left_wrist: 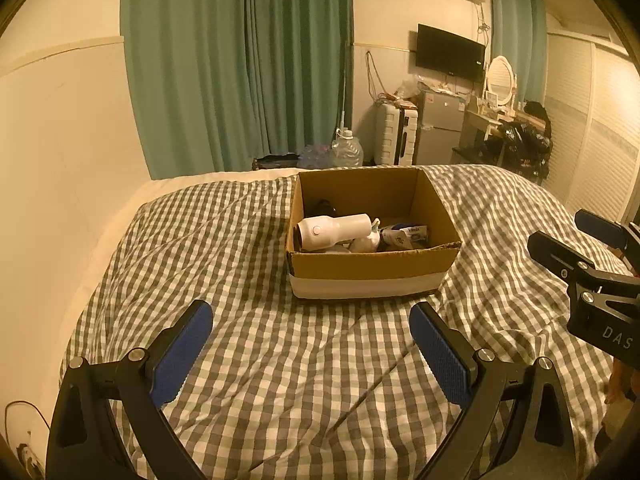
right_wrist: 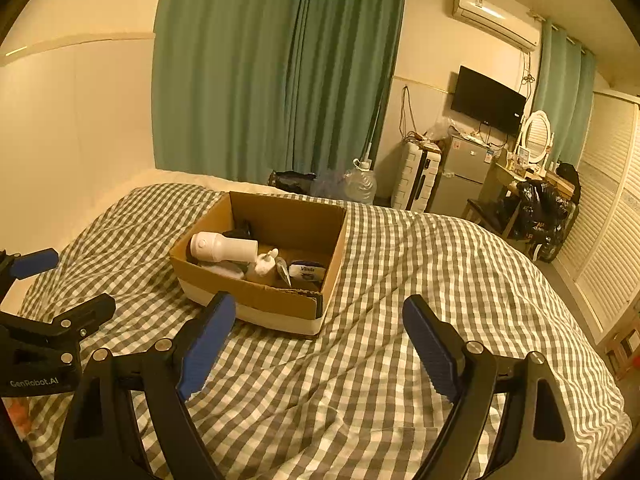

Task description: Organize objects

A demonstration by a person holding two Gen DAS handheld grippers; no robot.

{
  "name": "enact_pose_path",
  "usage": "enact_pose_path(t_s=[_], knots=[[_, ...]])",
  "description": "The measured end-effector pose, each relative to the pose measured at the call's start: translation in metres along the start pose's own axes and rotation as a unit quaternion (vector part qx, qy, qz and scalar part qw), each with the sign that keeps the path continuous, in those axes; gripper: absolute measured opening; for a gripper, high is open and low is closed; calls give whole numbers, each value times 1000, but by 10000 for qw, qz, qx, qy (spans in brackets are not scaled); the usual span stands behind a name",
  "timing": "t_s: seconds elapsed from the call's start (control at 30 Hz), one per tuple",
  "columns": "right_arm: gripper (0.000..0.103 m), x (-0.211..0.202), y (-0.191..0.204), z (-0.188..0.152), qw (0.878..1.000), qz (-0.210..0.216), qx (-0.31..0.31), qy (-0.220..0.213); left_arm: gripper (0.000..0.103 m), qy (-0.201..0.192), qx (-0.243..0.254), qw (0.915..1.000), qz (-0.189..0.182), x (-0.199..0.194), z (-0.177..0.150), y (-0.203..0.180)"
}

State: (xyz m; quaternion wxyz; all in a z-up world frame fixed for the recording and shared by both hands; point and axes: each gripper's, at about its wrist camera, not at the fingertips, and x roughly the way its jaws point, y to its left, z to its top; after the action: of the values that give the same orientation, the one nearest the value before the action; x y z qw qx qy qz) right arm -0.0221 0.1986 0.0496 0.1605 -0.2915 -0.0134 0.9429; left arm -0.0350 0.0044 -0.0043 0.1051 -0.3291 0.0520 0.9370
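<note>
Your left gripper (left_wrist: pixel 310 344) hangs above the checked bedcover (left_wrist: pixel 280 360) with its blue-padded fingers (left_wrist: pixel 182 354) spread wide and nothing between them. Your right gripper (right_wrist: pixel 316 344) is in the same condition: fingers (right_wrist: pixel 206 340) wide apart, empty, poised above the bedcover. In the left wrist view, the right gripper appears at 3 o'clock near the frame edge; in the right wrist view, the left gripper appears at 9 o'clock. The cardboard box (left_wrist: pixel 372 268) sits on the bed, open at the top, with a pale band along the base of its near wall. From the left gripper, the box lies at 12 o'clock, just beyond the fingertips; from the right gripper, it lies at roughly 11 o'clock, with its near corner between the two fingers. Inside the box, a white cylindrical device (left_wrist: pixel 334 231) lies on its side against the left wall, its round button facing up. To its right rest a small white spray bottle (right_wrist: pixel 266 262) and a Vinda tissue pack (right_wrist: pixel 307 271). A dark item (right_wrist: pixel 240 230) lies behind the white device; you cannot tell what it is. Beyond the bed, at 12 o'clock, hang green curtains (left_wrist: pixel 240 64); at 2 o'clock stand a white suitcase (left_wrist: pixel 394 134), a small fridge (left_wrist: pixel 440 128) and a wall-mounted television (left_wrist: pixel 450 53).
</note>
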Motion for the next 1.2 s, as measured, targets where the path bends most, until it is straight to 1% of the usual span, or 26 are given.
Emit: enact_pose_path(t_s=[0.2,0.57,1.2], knots=[[86,-1,-1,-2,10000,-7,36,-26,102,-3,5,10000,27,0,0,1],[99,-3,0,-3,9998,-144,61,-88,102,-105,-105,9999,42,-4,1,3],[100,-3,-1,-4,9998,-147,75,-65,102,-111,-120,9999,-2,-4,1,2]])
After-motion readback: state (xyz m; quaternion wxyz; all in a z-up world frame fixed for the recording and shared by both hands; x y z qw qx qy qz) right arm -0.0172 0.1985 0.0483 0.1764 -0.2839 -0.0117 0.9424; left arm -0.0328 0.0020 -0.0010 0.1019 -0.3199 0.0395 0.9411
